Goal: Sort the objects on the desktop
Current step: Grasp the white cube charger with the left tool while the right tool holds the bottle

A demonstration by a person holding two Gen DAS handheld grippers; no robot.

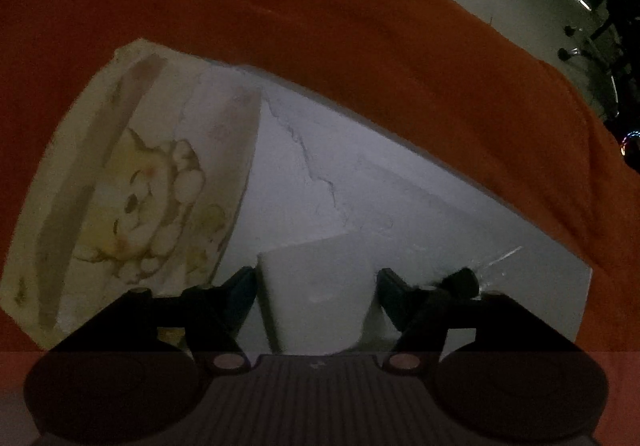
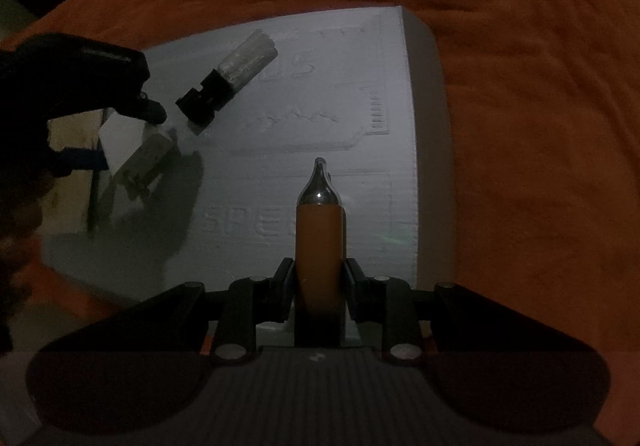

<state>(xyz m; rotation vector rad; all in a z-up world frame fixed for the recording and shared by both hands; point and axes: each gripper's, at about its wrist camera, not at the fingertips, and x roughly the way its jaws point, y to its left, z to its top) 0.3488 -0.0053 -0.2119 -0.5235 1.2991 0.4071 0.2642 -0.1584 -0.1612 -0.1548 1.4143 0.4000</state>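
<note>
While your right wrist camera looks down on the white foam block [image 2: 304, 126] with its raised lettering, only that view shows the black-capped clear cylinder [image 2: 228, 76] lying on the block's far part, and a smaller pale capped piece [image 2: 146, 160] lying nearer the block's left edge. It also shows your left gripper [image 2: 100, 118] from outside, dark, reaching in over that left edge. Your left wrist camera gives what the right one lacks: a cream box with a cartoon animal print [image 1: 120, 186] resting against the foam block [image 1: 400, 206] on its left side, and cracks running across the foam surface. Both views show the orange cloth [image 1: 320, 26] under and around the block.

Your right gripper [image 2: 319, 286] is clamped on an orange cylinder with a rounded silver tip [image 2: 319, 230]; the tip stands out beyond the fingertips, over the block's lettered face.

Your left gripper [image 1: 316, 290] has its jaws apart, with a white block-shaped piece [image 1: 316, 298] sitting between them. The fingertips [image 1: 244, 286] stand just beside its two sides; you cannot tell from this view whether the pads already touch it.
</note>
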